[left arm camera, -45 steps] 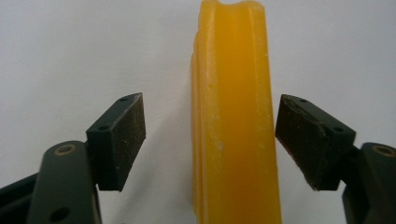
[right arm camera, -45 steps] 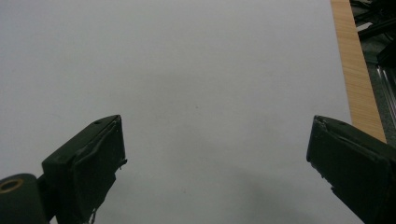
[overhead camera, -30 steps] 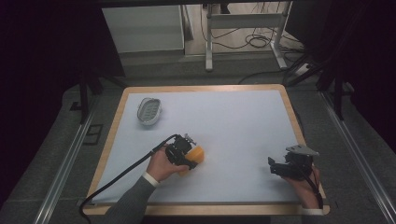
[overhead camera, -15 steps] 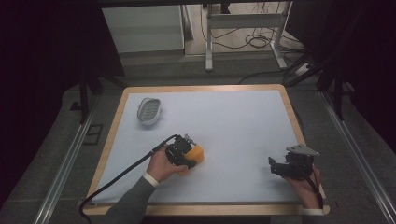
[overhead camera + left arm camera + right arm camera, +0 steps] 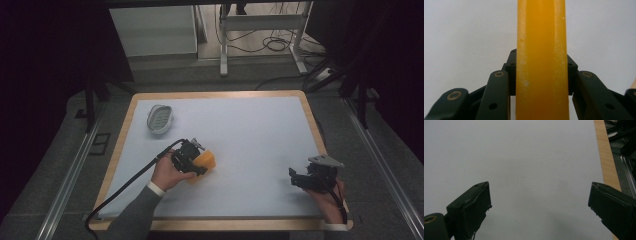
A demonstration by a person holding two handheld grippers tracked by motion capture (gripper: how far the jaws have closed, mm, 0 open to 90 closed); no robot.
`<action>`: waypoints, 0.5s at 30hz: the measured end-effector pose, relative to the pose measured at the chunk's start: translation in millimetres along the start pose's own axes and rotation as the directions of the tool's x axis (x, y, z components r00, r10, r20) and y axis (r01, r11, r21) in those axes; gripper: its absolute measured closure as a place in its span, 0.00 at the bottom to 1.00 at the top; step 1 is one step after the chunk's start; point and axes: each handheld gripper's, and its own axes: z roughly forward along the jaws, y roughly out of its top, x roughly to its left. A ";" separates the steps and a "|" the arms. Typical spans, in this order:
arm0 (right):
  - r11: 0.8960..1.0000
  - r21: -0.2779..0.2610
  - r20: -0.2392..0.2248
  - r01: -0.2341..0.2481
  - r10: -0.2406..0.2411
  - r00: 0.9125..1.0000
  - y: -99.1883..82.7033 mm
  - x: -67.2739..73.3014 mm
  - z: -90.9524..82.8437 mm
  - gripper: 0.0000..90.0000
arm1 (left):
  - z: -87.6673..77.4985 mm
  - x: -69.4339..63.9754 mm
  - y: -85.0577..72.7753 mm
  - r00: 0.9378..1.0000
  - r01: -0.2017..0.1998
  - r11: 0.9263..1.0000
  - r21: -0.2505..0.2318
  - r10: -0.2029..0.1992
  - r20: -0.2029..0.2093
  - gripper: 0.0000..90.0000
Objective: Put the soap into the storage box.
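An orange block (image 5: 205, 161), perhaps a sponge or a bar of soap, sits at the near left of the white table (image 5: 240, 130). My left gripper (image 5: 196, 161) is shut on it. In the left gripper view the orange block (image 5: 541, 62) stands edge-on between the two black jaws, squeezed from both sides over the white surface. My right gripper (image 5: 295, 179) rests near the table's near right corner, open, held by a hand. In the right gripper view its fingers (image 5: 471, 205) stand wide apart with nothing between them.
A small oval grey dish (image 5: 160, 119) lies at the far left of the table. The table has a wooden rim (image 5: 312, 120). A black cable (image 5: 125, 187) trails from the left gripper over the near edge. Metal frames and cables stand on the floor beyond.
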 end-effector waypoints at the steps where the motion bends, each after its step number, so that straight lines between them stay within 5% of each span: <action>1: 1.000 0.000 0.000 0.000 0.000 1.000 0.0 0.0 0.0 0.05 | 0.0 0.0 0.0 1.000 0.000 1.000 0.000 0.000 0.000 0.68; 15: 1.000 0.000 0.001 -0.002 0.002 1.000 -0.4 -0.6 0.4 0.05 | -23.3 15.7 0.4 0.999 0.017 0.999 -0.028 -0.018 -0.028 0.68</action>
